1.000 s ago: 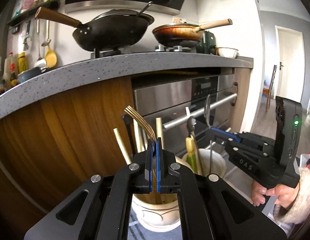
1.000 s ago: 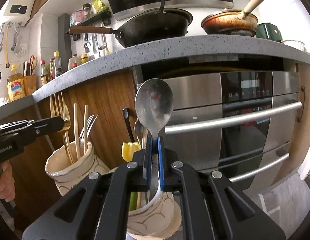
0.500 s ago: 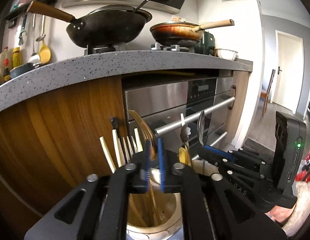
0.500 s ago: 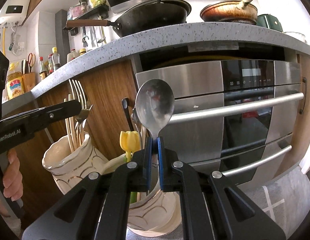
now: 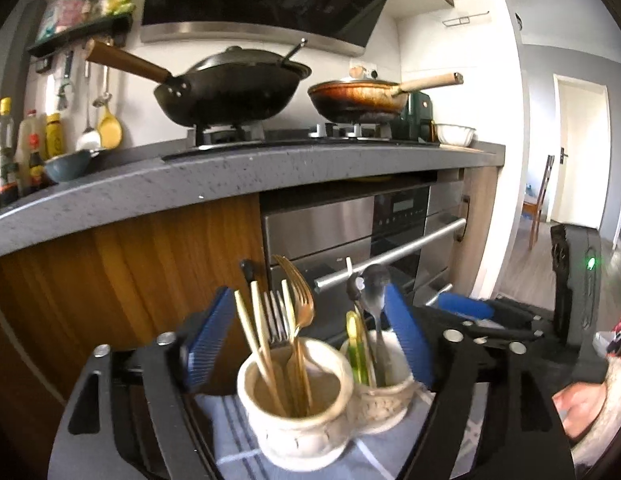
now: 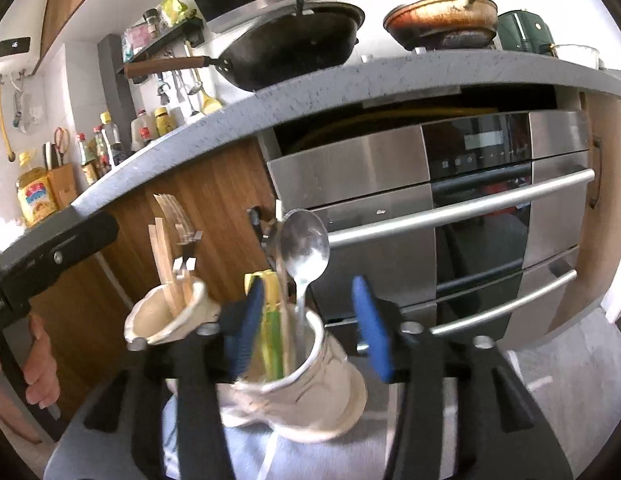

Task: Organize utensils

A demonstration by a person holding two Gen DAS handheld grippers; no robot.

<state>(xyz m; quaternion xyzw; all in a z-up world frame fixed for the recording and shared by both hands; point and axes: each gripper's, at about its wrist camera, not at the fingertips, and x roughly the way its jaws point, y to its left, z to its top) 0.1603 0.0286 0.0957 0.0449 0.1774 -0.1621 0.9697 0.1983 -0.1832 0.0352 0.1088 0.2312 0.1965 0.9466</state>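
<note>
Left gripper: jaws spread wide, holding nothing; blue pads flank the left cup, which stands on a striped cloth. Contents of that cup: gold fork, silver fork, gold chopsticks, all upright and leaning on the rim, clear of both pads. Right cup, touching the left one: silver spoon, bowl up, handle inside, plus a yellow-green utensil and a dark-handled piece. Right gripper: jaws likewise wide apart and empty, straddling the right cup, the spoon rising between the pads without touching either. Step in hand, by judgement: release and withdrawal after sorting forks and spoons. Advice: back each gripper straight away, pads kept apart, so no handle is snagged and neither cup tips.
</note>
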